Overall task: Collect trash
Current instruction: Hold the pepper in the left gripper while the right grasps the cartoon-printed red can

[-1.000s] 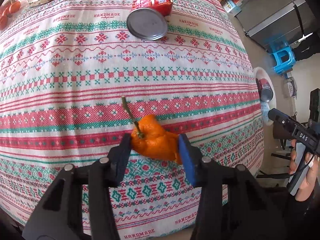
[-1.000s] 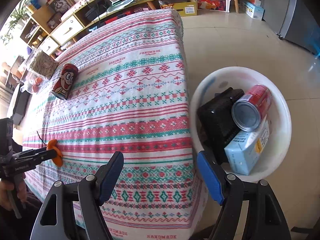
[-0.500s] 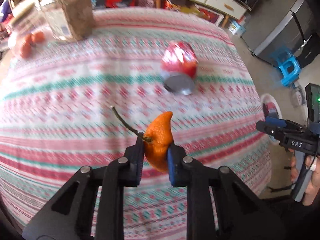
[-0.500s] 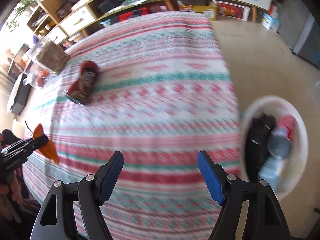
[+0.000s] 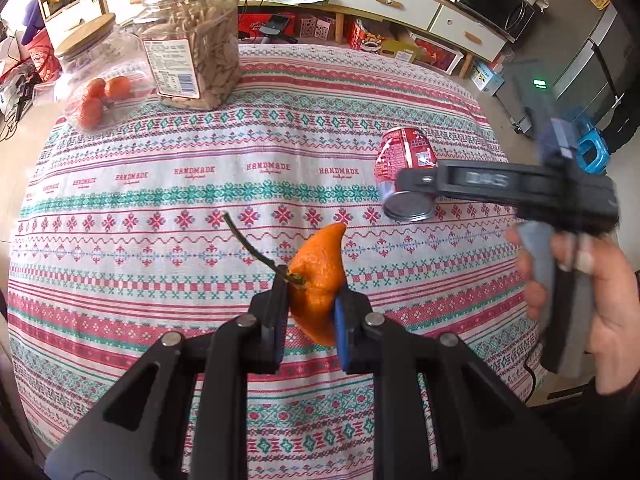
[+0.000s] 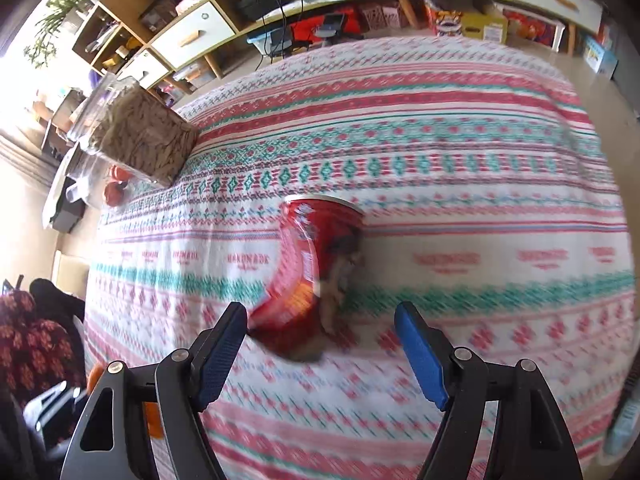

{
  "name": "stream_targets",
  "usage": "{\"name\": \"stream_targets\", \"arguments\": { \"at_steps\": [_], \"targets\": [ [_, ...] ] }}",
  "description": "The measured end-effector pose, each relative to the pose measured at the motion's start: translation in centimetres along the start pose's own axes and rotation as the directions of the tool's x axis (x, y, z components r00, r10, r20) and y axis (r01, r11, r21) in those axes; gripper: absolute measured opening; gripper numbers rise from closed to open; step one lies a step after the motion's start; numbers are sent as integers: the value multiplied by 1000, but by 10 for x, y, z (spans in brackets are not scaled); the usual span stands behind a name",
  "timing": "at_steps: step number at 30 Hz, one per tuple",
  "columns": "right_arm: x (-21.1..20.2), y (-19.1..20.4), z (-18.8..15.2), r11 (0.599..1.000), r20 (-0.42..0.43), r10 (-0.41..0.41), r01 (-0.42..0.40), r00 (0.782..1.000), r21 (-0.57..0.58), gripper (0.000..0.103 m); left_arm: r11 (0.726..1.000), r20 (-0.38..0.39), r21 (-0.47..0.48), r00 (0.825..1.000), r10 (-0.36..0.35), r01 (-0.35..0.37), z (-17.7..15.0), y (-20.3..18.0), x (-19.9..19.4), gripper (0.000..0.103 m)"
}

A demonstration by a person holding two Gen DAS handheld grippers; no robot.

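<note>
Patterned tablecloth (image 5: 160, 240) covers table. Left gripper (image 5: 310, 316) clamps orange peel (image 5: 318, 280) above cloth. Right gripper (image 6: 320, 356) spread wide over red can (image 6: 312, 276) lying on its side mid-table.

A table draped in a white woven cloth (image 5: 280, 152) with red and green patterned bands and repeated "HANDMADE" lettering carries everything. Far ahead of the left tongs and off to their left stands a clear square plastic jar of pale seeds (image 5: 192, 40) with a metal lid. Just left of it sits a clear glass jar with a wooden lid (image 5: 96, 68), small orange fruits inside. Ahead and to the right of the left tongs, a red drink can (image 5: 404, 172) lies on its side on the cloth; in the right wrist view the can (image 6: 312, 276) lies just ahead of the right tongs, between their blue pads, blurred.
</note>
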State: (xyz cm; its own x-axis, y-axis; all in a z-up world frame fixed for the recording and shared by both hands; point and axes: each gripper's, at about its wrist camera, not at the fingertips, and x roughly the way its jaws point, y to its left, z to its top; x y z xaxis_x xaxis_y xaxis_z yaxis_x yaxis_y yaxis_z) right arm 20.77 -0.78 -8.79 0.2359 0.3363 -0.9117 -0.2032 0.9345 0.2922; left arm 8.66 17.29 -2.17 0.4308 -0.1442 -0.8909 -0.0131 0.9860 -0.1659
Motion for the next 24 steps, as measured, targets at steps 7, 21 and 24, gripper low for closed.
{"name": "stream_targets", "arguments": {
  "at_steps": [7, 21, 24],
  "targets": [
    [20, 10, 6, 999, -16, -45, 45, 999, -21, 57, 1000, -6, -9, 1000, -16, 16, -1, 3, -2, 21],
    [-39, 6, -34, 994, 67, -53, 59, 996, -95, 42, 999, -22, -8, 999, -49, 48, -10, -9, -4, 21],
    [-50, -3, -50, 993, 63, -52, 59, 997, -102, 41, 999, -34, 0, 998, -55, 55, -13, -17, -1, 21]
  ]
}}
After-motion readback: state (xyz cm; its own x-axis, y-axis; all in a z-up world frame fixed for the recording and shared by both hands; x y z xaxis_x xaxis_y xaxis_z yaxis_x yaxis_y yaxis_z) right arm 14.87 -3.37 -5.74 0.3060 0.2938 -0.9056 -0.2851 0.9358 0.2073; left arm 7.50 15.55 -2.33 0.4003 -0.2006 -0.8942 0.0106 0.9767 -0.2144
